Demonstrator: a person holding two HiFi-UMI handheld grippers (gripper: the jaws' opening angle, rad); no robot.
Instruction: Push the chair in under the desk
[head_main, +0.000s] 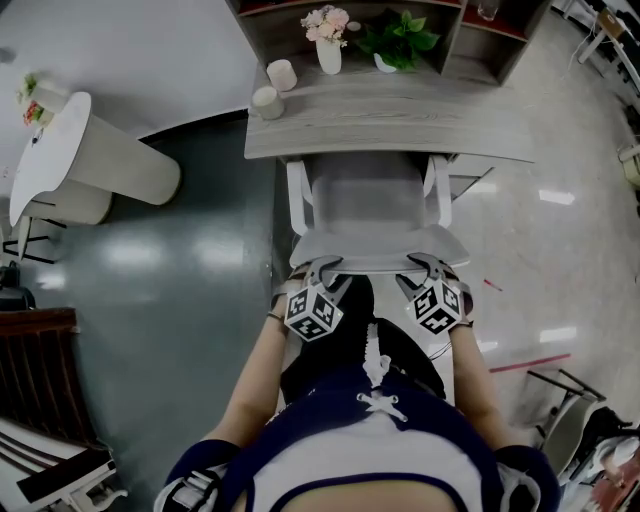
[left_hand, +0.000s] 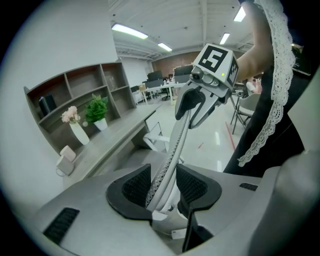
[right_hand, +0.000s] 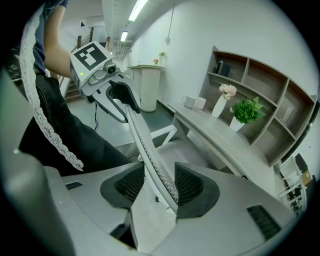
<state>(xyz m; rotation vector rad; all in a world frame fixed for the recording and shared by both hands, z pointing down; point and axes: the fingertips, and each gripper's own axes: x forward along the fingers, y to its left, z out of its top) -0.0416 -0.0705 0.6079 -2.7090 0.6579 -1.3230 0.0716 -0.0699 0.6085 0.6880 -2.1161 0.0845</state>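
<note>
The chair (head_main: 365, 200) has a white frame, a grey seat and a mesh backrest, and its seat reaches partly under the grey wooden desk (head_main: 400, 125). My left gripper (head_main: 318, 272) and right gripper (head_main: 428, 268) sit on the backrest's top edge, left and right of its middle. In the left gripper view the left gripper (left_hand: 164, 186) is shut on the backrest rim (left_hand: 172, 155), with the right gripper (left_hand: 197, 107) farther along it. In the right gripper view the right gripper (right_hand: 159, 186) clamps the same rim (right_hand: 145, 145), and the left gripper (right_hand: 120, 95) shows beyond.
On the desk stand a vase of flowers (head_main: 328, 45), a potted plant (head_main: 398, 40) and two cups (head_main: 267, 100), below open shelves. A white round stand (head_main: 90, 160) is at the left. Folding chairs (head_main: 570, 410) and a red floor line (head_main: 528, 362) lie at the right.
</note>
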